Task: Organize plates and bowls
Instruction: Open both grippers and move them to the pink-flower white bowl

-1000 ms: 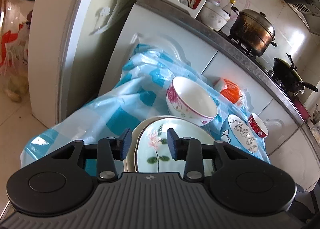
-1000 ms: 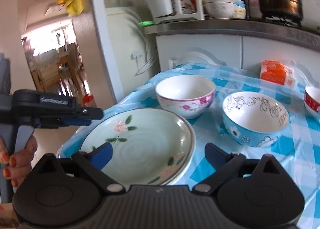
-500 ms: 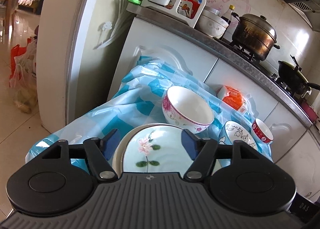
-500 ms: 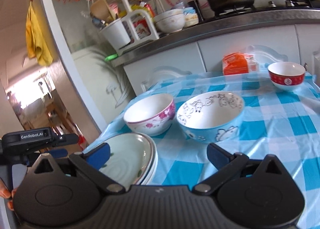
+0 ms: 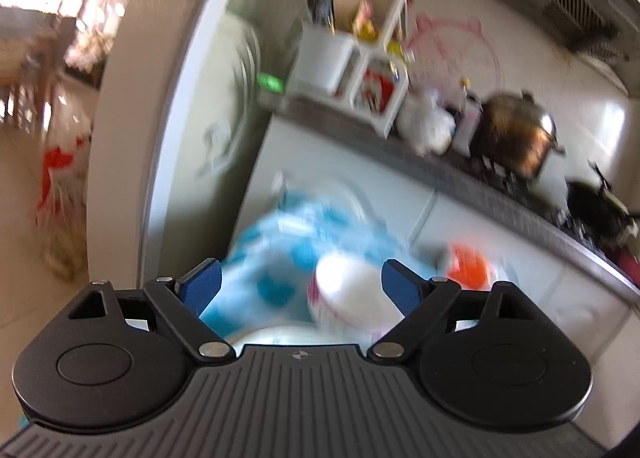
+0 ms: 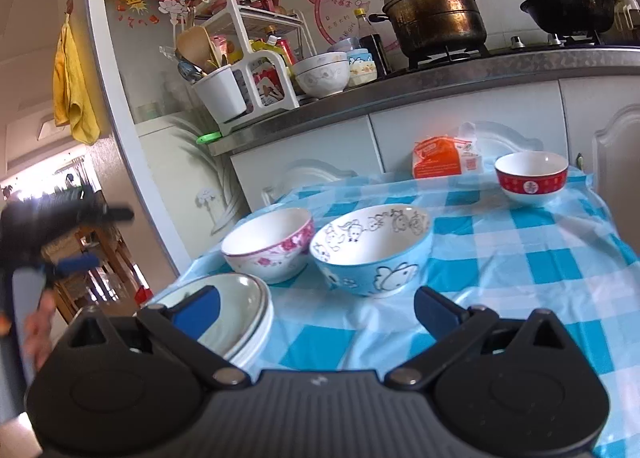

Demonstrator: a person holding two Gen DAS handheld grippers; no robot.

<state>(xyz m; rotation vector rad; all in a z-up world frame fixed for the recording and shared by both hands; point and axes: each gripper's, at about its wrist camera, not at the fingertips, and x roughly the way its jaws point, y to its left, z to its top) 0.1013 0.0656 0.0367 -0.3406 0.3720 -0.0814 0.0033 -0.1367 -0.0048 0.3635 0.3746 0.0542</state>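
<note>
A stack of pale green plates (image 6: 240,310) sits at the table's near left corner. Behind it stand a white bowl with pink flowers (image 6: 268,244), a blue cartoon bowl (image 6: 372,250) and, far right, a small red bowl (image 6: 531,177). My right gripper (image 6: 316,308) is open and empty, low over the table in front of the blue bowl. My left gripper (image 5: 300,286) is open and empty; its view is blurred, with the pink-flower bowl (image 5: 348,298) between its fingers and the plate rim (image 5: 272,336) just below. The left gripper also shows blurred in the right wrist view (image 6: 60,234), left of the table.
An orange packet (image 6: 438,158) lies at the table's back edge by white cabinets. The counter above holds a utensil rack (image 6: 240,70), bowls (image 6: 322,74), a steamer pot (image 6: 436,14) and a wok (image 6: 570,6). A white wall edge (image 6: 120,138) stands left of the table.
My left gripper has opened wide, let go of the plate and pulled up and back, moving fast. My right gripper has swung right, from over the plates towards the blue bowl.
</note>
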